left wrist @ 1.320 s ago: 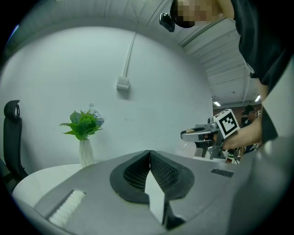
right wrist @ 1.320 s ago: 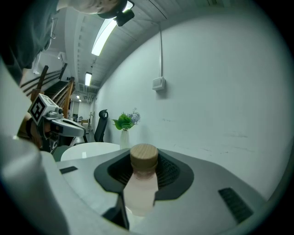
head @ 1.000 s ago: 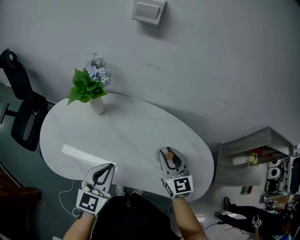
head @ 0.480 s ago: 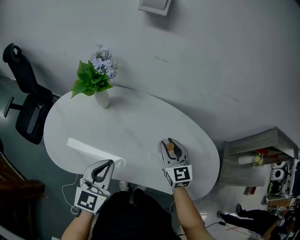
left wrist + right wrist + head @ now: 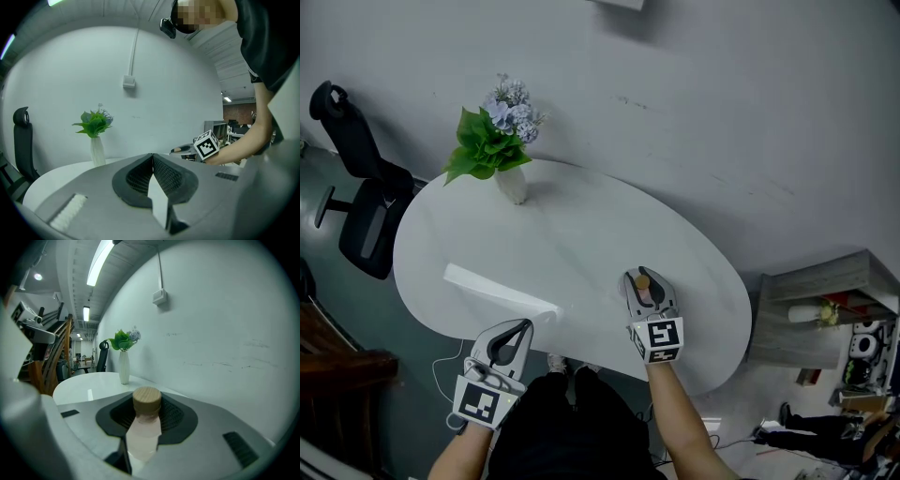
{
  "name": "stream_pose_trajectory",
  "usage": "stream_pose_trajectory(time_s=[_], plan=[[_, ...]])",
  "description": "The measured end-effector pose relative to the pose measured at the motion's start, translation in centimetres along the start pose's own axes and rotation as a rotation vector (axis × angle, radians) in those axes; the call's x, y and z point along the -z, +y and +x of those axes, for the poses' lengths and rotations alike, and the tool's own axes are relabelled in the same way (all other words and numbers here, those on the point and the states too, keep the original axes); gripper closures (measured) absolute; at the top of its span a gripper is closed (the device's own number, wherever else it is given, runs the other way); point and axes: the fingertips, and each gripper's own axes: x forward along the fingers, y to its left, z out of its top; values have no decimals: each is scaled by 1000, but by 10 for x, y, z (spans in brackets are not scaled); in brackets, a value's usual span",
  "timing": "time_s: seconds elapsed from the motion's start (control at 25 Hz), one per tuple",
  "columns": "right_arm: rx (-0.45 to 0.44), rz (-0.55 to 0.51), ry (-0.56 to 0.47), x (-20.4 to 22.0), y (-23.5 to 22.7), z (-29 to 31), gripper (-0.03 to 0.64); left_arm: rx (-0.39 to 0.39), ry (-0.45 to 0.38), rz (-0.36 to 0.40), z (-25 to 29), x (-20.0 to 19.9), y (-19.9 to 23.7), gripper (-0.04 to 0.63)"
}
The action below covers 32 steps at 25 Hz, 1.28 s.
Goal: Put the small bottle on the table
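Note:
A small pale bottle with a round wooden cap stands upright between the jaws of my right gripper, which is shut on its body. In the head view the right gripper hangs over the near right part of the white oval table, the bottle's cap showing between the fingers. My left gripper sits at the table's near edge, jaws shut with nothing in them; in its own view the left gripper's tips meet.
A white vase of green leaves and pale flowers stands at the table's far left. A black office chair is left of the table. A grey shelf unit stands to the right. A grey wall runs behind.
My right gripper has come down closer to the tabletop with the bottle still in it. The left gripper has barely moved.

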Motion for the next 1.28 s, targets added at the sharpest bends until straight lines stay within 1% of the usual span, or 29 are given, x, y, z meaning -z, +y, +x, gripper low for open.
stream_pose_trajectory(time_s=[0.56,1.04,1.28], plan=[[10,19,18,21,-10,23,505,-29,23,-9,1,6,3,590],[-8,19,31,32,-8,34,505,-52,60,-11,-3,14,7,589],[4,38,68,52,-9,34,505,-69,69,-18,-5,16,11,589]])
